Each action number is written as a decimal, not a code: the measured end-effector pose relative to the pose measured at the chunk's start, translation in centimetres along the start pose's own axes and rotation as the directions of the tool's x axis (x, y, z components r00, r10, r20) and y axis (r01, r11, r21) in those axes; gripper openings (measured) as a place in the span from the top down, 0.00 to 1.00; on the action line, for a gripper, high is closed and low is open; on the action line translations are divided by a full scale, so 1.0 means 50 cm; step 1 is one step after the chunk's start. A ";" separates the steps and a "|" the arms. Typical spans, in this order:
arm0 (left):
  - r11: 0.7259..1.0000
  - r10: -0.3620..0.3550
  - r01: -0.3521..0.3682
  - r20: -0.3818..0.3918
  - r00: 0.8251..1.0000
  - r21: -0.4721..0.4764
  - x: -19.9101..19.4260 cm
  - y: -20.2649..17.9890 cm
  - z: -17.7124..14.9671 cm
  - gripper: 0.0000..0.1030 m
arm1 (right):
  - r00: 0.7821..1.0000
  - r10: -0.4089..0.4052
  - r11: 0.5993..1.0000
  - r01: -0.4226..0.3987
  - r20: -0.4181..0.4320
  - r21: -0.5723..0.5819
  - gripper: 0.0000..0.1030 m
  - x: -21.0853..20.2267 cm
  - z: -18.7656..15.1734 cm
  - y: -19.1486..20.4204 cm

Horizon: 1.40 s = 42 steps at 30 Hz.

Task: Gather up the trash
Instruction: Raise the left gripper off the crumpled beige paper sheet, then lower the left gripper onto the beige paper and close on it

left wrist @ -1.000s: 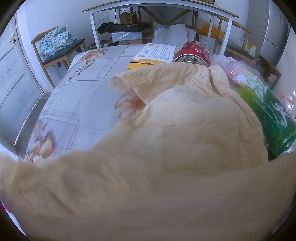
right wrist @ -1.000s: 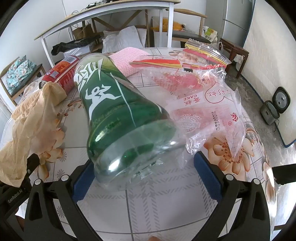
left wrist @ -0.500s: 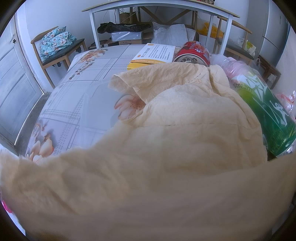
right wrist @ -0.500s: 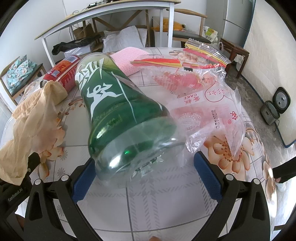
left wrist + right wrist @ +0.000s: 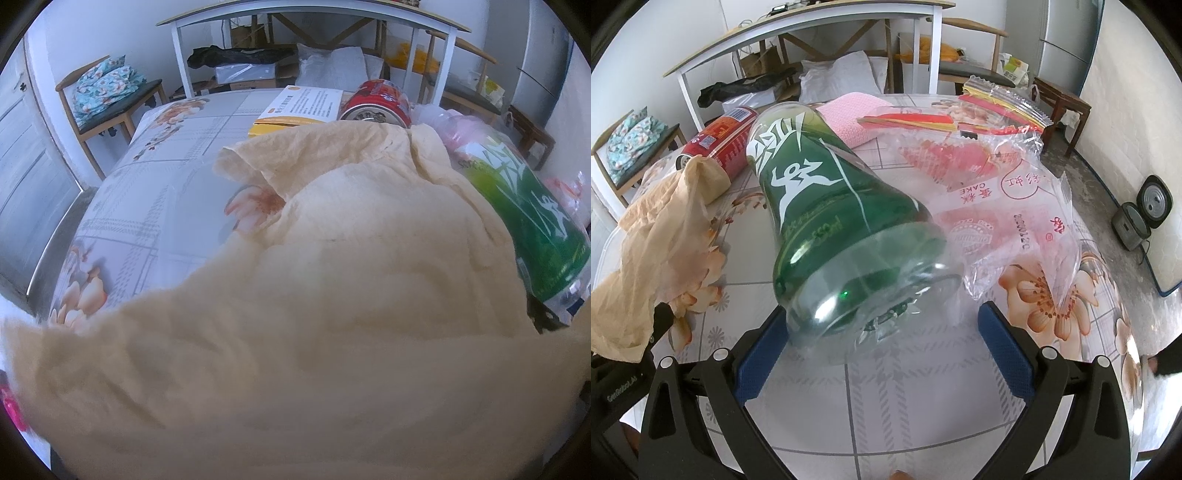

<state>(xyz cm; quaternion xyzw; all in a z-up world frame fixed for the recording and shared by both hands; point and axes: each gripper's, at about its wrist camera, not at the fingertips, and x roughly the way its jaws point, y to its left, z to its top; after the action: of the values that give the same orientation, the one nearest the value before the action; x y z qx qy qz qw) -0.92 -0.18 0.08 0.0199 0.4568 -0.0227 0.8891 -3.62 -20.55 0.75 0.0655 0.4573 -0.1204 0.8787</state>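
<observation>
A green plastic bottle point(image 5: 831, 206) lies on its side on the flowered table point(image 5: 916, 413), its clear base toward me. My right gripper point(image 5: 882, 314) is open, and its blue pads point(image 5: 761, 354) flank the bottle's base without squeezing it. A thin beige plastic bag point(image 5: 332, 295) fills the lower half of the left wrist view and hides my left fingers. In the right wrist view this bag point(image 5: 661, 236) hangs from my left gripper point(image 5: 661, 321) at the left edge. A red can point(image 5: 720, 140) lies behind the bag. A clear cake wrapper point(image 5: 1004, 199) sits right of the bottle.
A yellow and white box point(image 5: 299, 107) lies beside the red can point(image 5: 376, 103). A pink cloth point(image 5: 849, 118) sits behind the bottle. A white desk, chairs and a small appliance point(image 5: 1145, 218) on the floor surround the table. A dark sleeve point(image 5: 1167, 362) shows at the right edge.
The bottle's base sits slightly deeper between my right fingers. The left gripper and the bag have hardly moved.
</observation>
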 end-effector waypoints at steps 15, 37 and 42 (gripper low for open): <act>0.987 -0.140 0.134 0.066 0.988 0.090 -0.167 0.030 -0.098 0.07 | 1.000 0.002 1.000 -0.002 0.000 -0.001 0.06 -0.001 -0.001 -0.001; 0.960 -0.198 0.173 0.094 0.976 0.220 -0.089 -0.023 0.003 0.08 | 1.000 0.003 1.000 -0.003 -0.001 -0.004 0.06 0.001 0.000 0.005; 0.956 -0.191 0.174 0.050 0.980 0.236 -0.069 -0.023 -0.012 0.58 | 1.000 0.003 1.000 -0.003 -0.001 -0.004 0.06 0.001 0.000 0.004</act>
<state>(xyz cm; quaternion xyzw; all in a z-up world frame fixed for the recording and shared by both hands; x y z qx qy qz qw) -3.50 -1.23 2.54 0.0796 0.4184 -0.1583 0.8908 -3.53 -20.36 0.72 0.0647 0.4578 -0.1183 0.8788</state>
